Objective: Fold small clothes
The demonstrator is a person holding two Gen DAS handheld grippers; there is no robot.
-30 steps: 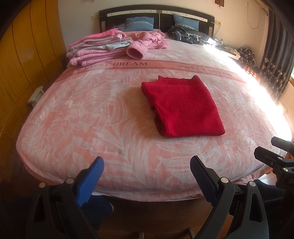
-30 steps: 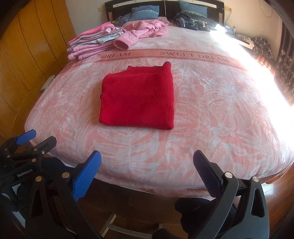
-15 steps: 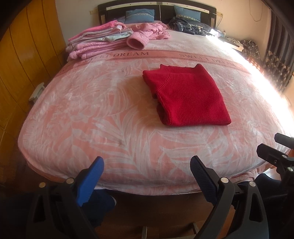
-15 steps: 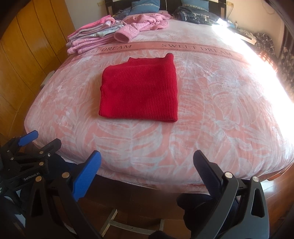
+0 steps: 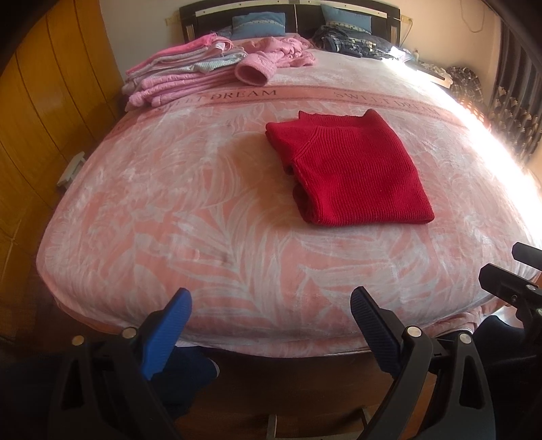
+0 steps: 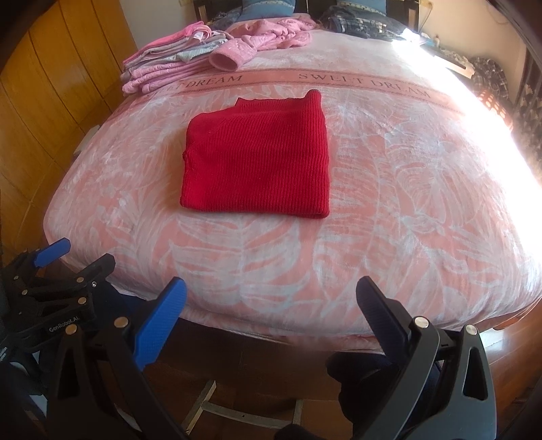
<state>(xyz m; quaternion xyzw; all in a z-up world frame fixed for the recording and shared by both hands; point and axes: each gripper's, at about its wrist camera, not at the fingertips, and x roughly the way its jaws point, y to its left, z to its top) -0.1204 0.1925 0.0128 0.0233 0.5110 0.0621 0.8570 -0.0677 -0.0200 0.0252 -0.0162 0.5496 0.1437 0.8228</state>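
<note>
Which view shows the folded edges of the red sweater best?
The left wrist view: the red sweater lies at an angle there, so its layered left side and tucked sleeve show. The right wrist view shows the same sweater nearly square-on, mostly its flat top.

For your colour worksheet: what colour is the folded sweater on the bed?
Red sweater, clearest in the right wrist view.

The folded sweater (image 5: 352, 172) lies on the bed (image 5: 210, 216), near its middle. Behind it to the left sits a stack of clothes (image 5: 179, 76), with a loose garment (image 5: 271, 59) just to its right and pillows (image 5: 257, 25) behind both at the headboard (image 5: 294, 8). Both claws, left (image 5: 271, 325) and right (image 6: 271, 311), hang apart before the bed's near edge, well short of the sweater.
</note>
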